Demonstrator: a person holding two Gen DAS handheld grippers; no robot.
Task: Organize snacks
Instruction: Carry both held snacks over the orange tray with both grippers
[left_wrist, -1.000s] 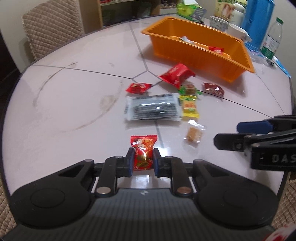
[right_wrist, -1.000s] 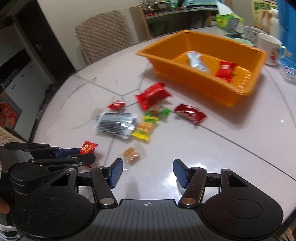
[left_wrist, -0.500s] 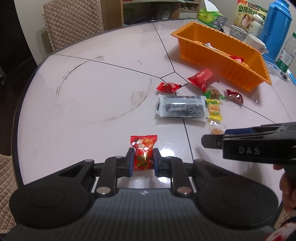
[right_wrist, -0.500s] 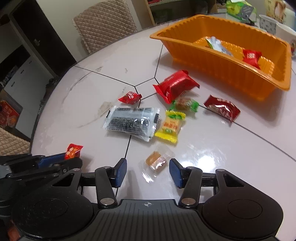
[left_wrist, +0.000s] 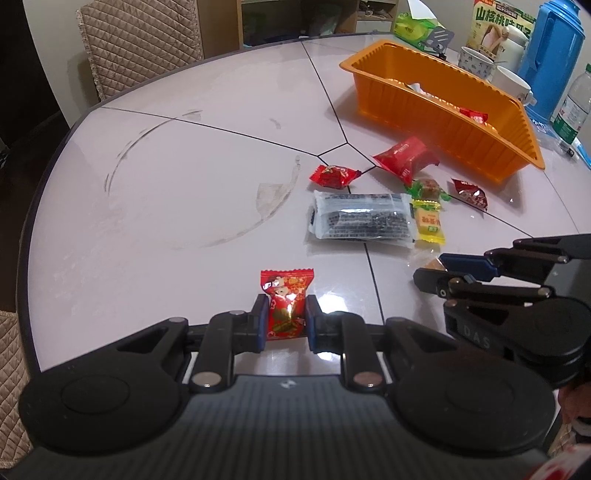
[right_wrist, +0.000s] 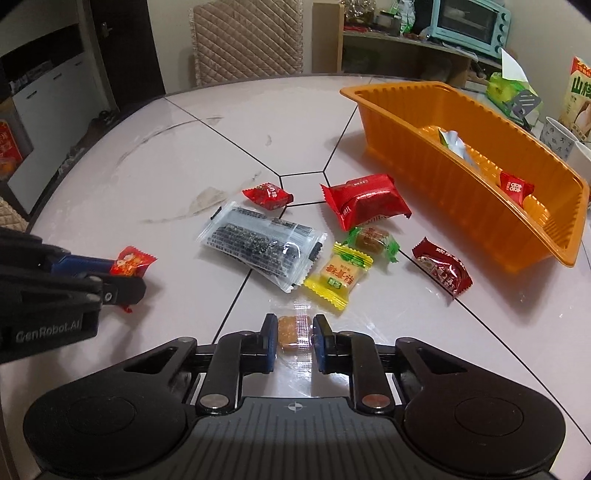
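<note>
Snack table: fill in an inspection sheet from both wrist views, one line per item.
Surface: pale round table with dark seams and smear marks.
Job's things: orange bin holds a silver packet and a red candy; six snacks lie loose in front of it, among them a grey seaweed pack and a yellow candy.
Clutter: mugs, blue thermos, water bottle, tissue pack behind the bin.
Grippers: left tongs shut on a red candy packet; right tongs shut on a clear-wrapped brown candy.
Cables: nothing seen.
Surroundings: quilted chair, shelf, toaster oven.
</note>
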